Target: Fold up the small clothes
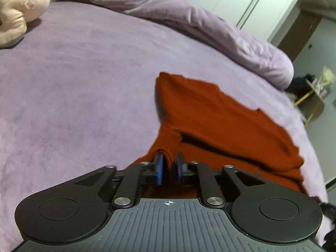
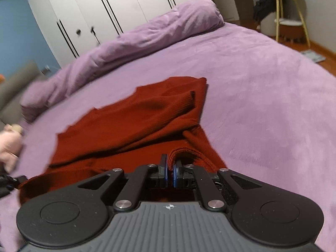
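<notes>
In the left wrist view, a pink plush toy [image 1: 20,10] fills the upper left corner, lying on the purple bed [image 1: 79,88]; the right wrist view shows only a blurred pink shape at its left edge. A rolled purple duvet [image 1: 210,27] runs across the top of the frame, with white wardrobe doors [image 1: 237,2] behind it. The red knit sweater [image 1: 226,126] lies partly folded at centre right. At bottom centre the left hand-held gripper [image 1: 169,169] has its blue pads drawn narrow, pinching a bunched edge of the sweater.

In the right wrist view the sweater [image 2: 130,124] spreads across the centre left, and only here a ribbed sleeve cuff [image 2: 187,100] shows, laid over the body. The right hand-held gripper [image 2: 170,173] at bottom centre is nearly closed, clamping a rolled ribbed hem. A yellow-legged side stand [image 2: 287,14] occupies the upper right corner.
</notes>
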### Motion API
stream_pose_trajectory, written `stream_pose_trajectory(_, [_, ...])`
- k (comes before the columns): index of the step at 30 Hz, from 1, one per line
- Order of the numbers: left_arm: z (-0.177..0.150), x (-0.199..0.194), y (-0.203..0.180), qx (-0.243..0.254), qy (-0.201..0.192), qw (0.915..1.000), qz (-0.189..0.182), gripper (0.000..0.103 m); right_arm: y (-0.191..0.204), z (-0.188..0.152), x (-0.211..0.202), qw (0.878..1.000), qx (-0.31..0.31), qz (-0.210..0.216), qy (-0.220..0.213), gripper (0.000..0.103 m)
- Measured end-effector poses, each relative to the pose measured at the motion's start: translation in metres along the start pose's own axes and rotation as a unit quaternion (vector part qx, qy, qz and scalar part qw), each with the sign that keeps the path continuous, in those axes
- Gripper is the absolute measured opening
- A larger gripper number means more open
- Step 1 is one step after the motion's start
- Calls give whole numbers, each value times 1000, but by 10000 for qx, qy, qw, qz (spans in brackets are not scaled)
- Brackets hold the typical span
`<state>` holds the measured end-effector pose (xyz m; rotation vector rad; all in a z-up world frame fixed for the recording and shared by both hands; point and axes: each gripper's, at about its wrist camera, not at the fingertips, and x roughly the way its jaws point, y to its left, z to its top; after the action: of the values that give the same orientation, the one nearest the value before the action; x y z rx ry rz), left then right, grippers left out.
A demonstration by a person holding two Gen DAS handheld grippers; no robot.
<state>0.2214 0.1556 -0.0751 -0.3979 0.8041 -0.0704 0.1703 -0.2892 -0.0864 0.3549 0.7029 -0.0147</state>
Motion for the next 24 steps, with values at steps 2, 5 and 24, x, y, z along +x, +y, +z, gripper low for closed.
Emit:
stream_pose_trajectory(2, [-1, -5, 5, 134, -150, 9997, -148, 40, 1, 0, 4, 9999, -123, -43, 60, 7])
stream_pose_trajectory(5, [-1, -11, 10, 511, -217, 9980, -300, 58, -4, -2, -10, 9989, -404, 138, -167, 27])
stream_pose_trajectory(24, [-6, 26, -6, 1466, 594, 9865, -426, 53, -3, -1, 29, 9895, -1363, 16, 485, 39])
